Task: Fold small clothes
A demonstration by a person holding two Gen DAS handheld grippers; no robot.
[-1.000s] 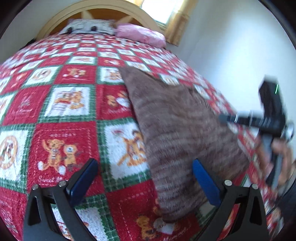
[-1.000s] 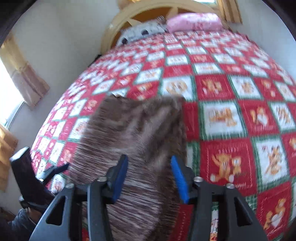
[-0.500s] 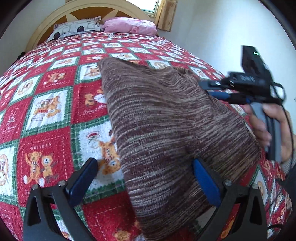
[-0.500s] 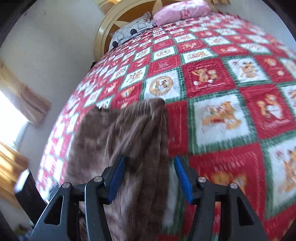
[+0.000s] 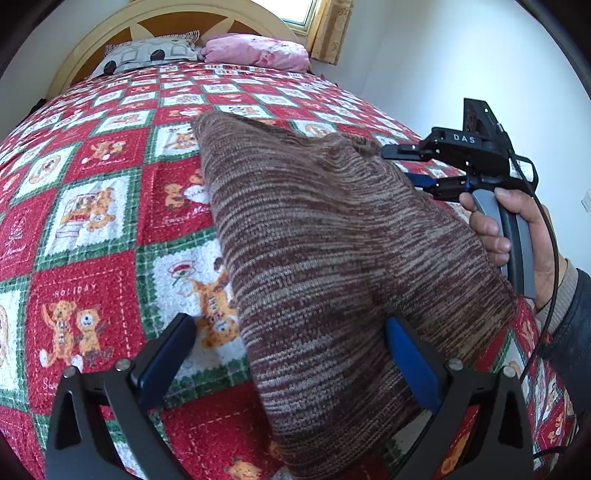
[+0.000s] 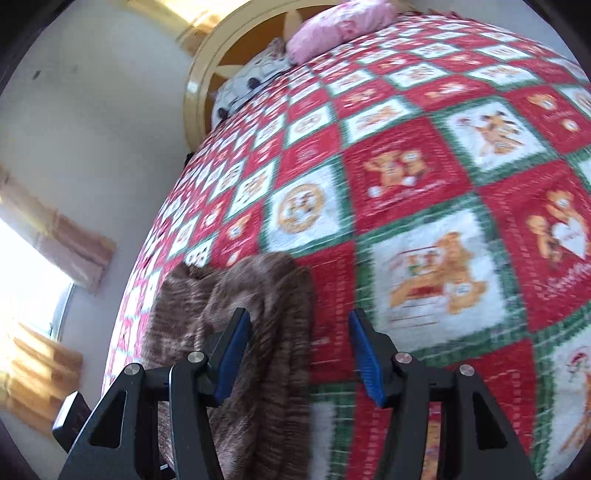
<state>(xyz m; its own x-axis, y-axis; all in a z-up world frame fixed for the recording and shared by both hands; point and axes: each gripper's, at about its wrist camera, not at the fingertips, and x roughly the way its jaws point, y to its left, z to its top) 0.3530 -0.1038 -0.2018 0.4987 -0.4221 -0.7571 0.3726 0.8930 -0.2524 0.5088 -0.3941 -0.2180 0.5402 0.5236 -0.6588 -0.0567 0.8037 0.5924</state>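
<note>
A bed fills both views, covered by a red, white and green holiday quilt (image 5: 92,229) patterned with teddy bears in squares. At its far end a rounded cream headboard (image 5: 110,22) is seen, with a grey-and-white patterned pillow (image 5: 147,53) and a pink pillow (image 5: 258,51) laid against it. White walls and tan curtains (image 6: 70,251) beside bright windows enclose the room.

A brown marled knit garment (image 5: 332,258) is spread on the quilt on the near right side of the bed, its far edge lifted into a ridge. In the left wrist view the left gripper (image 5: 291,365) is held wide open above the near end of the garment: its right blue pad is pressed against or just under a fold of the knit, while its left pad hangs over bare quilt, so nothing is clamped.

The right gripper (image 6: 303,354) is seen about half open in its own view, with the garment's edge lying beneath and between the jaws; its left pad is just beside the knit and its right pad is over red quilt. Whether the cloth is touched cannot be told, as that view is blurred. In the left wrist view the same tool is gripped by a person's hand (image 5: 517,236) at the garment's far right edge, a dark sleeve (image 5: 572,325) behind it.
</note>
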